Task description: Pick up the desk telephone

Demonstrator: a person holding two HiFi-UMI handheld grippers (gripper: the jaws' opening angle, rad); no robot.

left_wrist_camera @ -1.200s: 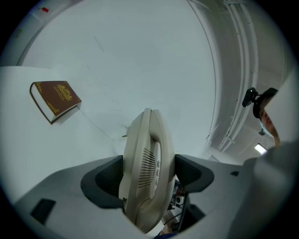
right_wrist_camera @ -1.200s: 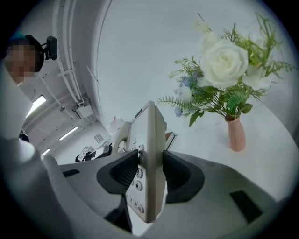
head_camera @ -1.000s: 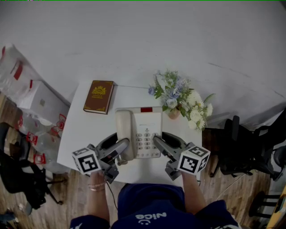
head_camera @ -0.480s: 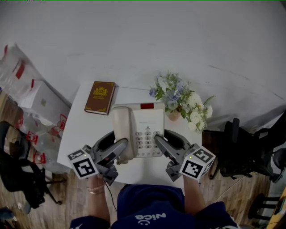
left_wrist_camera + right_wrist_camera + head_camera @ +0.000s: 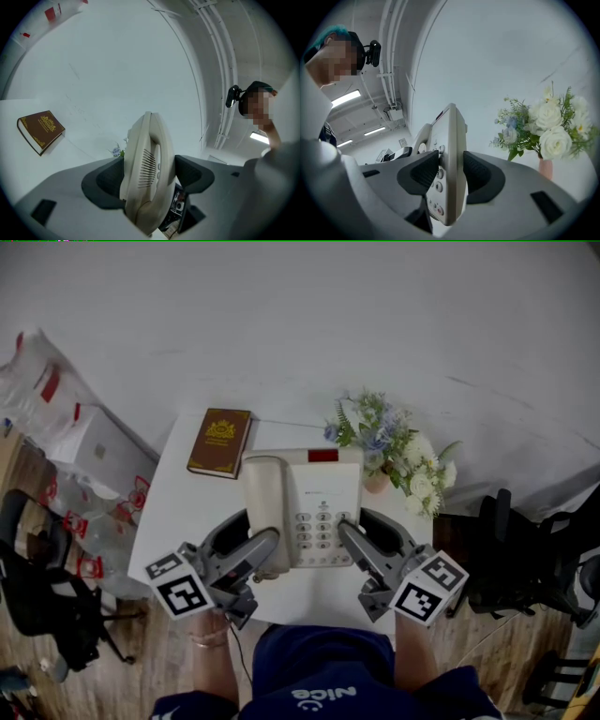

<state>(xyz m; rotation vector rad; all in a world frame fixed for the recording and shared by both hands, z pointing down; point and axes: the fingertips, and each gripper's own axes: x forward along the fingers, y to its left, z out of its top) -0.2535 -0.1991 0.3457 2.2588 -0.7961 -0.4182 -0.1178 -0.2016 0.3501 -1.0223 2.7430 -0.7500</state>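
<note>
The cream desk telephone [image 5: 305, 507], handset on its left and keypad in the middle, hangs above the small white table [image 5: 187, 512]. My left gripper [image 5: 265, 549] is shut on its handset side; in the left gripper view the black pads press the handset edge [image 5: 146, 173] from both sides. My right gripper [image 5: 349, 538] is shut on the keypad side, and the right gripper view shows the phone body [image 5: 451, 154] clamped edge-on between the pads. Both grippers point level.
A brown book [image 5: 220, 442] lies at the table's far left. A bouquet in a pink vase [image 5: 389, 448] stands at the far right, close to the phone. White bags [image 5: 66, 427] sit left of the table, a black chair [image 5: 511, 554] to its right.
Both grippers have risen with the telephone held between them; the phone looks larger and nearer in the head view, clear of the table top.
</note>
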